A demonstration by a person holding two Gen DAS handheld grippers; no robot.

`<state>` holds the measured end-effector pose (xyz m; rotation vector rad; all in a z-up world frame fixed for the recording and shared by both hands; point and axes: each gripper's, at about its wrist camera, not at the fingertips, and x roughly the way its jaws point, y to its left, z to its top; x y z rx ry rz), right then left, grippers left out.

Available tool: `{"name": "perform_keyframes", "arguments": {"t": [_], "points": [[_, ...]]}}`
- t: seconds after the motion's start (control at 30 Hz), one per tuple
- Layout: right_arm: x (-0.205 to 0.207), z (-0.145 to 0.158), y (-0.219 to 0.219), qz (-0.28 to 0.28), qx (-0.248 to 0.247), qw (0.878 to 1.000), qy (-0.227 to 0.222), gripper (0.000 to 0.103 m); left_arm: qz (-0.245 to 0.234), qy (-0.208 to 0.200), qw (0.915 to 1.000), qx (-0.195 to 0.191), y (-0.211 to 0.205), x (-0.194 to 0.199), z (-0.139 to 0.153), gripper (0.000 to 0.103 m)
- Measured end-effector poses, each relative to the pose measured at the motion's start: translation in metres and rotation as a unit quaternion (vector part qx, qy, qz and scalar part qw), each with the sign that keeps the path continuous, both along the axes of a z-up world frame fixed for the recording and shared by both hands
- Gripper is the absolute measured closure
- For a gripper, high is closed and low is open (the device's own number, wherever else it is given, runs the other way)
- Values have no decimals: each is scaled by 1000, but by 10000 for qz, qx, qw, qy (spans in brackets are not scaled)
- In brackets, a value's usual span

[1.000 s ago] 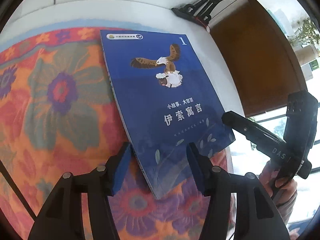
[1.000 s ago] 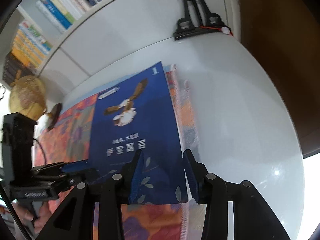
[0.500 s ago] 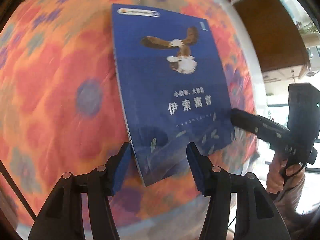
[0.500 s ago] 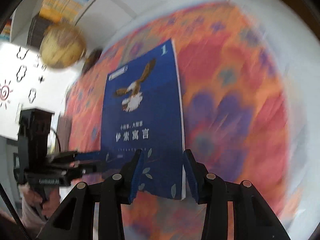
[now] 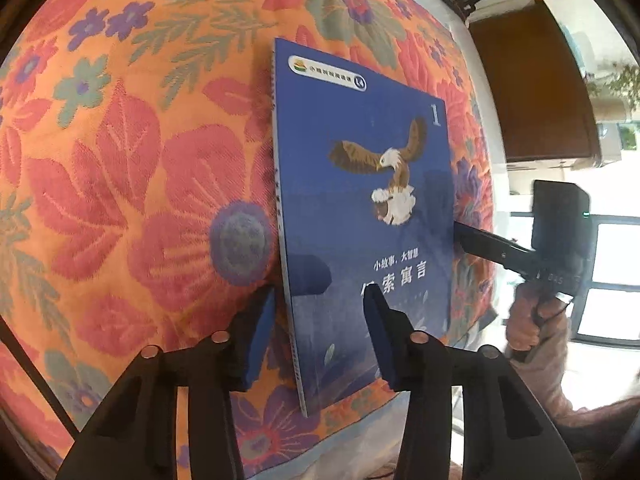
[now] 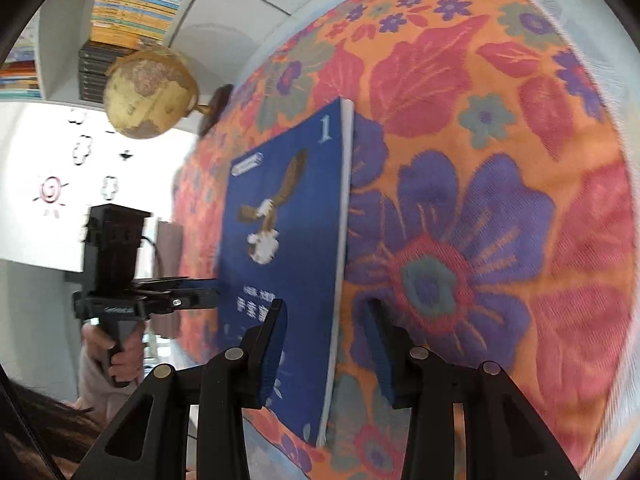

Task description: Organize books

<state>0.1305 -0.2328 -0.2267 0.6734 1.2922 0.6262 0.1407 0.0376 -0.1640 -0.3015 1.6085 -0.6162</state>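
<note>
- Left wrist view: the thin blue paperback book with a flying eagle and a white numeral 1 on its cover (image 5: 360, 208) lies over the woven orange tablecloth patterned with red and purple flowers (image 5: 120, 168), its spine edge pointing toward the camera.
- The left gripper (image 5: 320, 328) straddles the book's spine corner: one blue pad (image 5: 260, 336) sits outside the spine on the cloth side, the other (image 5: 380, 340) stands over the cover. Its jaws are closing with the book between them; the pads do not visibly press on it.
- To the book's right in this view, the right gripper (image 5: 460, 232) reaches in from the side, its black finger meeting the book's long open edge; a hand in a pale sleeve (image 5: 528, 320) holds its handle.
- Right wrist view: the right gripper (image 6: 324, 344) brackets the same book's page edge, one pad (image 6: 276, 344) above the cover, the other (image 6: 376, 352) over the cloth beyond that edge. Whether the pads grip cannot be told.
- To the book's left here, the left gripper (image 6: 200, 296) comes in level against the spine side, with a hand (image 6: 116, 352) on its grip.
- Beyond the book's far end stands a tan desk globe (image 6: 150, 94), with stacked books on a white shelf (image 6: 132, 4) behind it.
</note>
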Motion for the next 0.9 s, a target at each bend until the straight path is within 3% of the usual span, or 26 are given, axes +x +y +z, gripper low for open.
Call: {"name": "perform_keyframes", "arguments": {"t": [0.17,0.27,0.47,0.6,0.8,0.9], "points": [[15,-9,4,155,354,9992,44,75,138,148,9994,-274,10,14,-5,74],[23,-10,8,227,220,9995,36,84,160,201,9991,-332,9,21,-6,76],[28,-13,8,158,288,9994,58,85,304,244,9985,-381,10,22,-7,77],[25,-6,15,159,-66,9998,-39,85,363,205,9991,-75,11,20,-4,80],[18,8,26,121,-648,9975,-266,85,192,-309,9980,519,-10,11,6,78],[13,15,31,110,-688,9969,-365,85,-33,-615,9953,745,-20,5,12,77]]}}
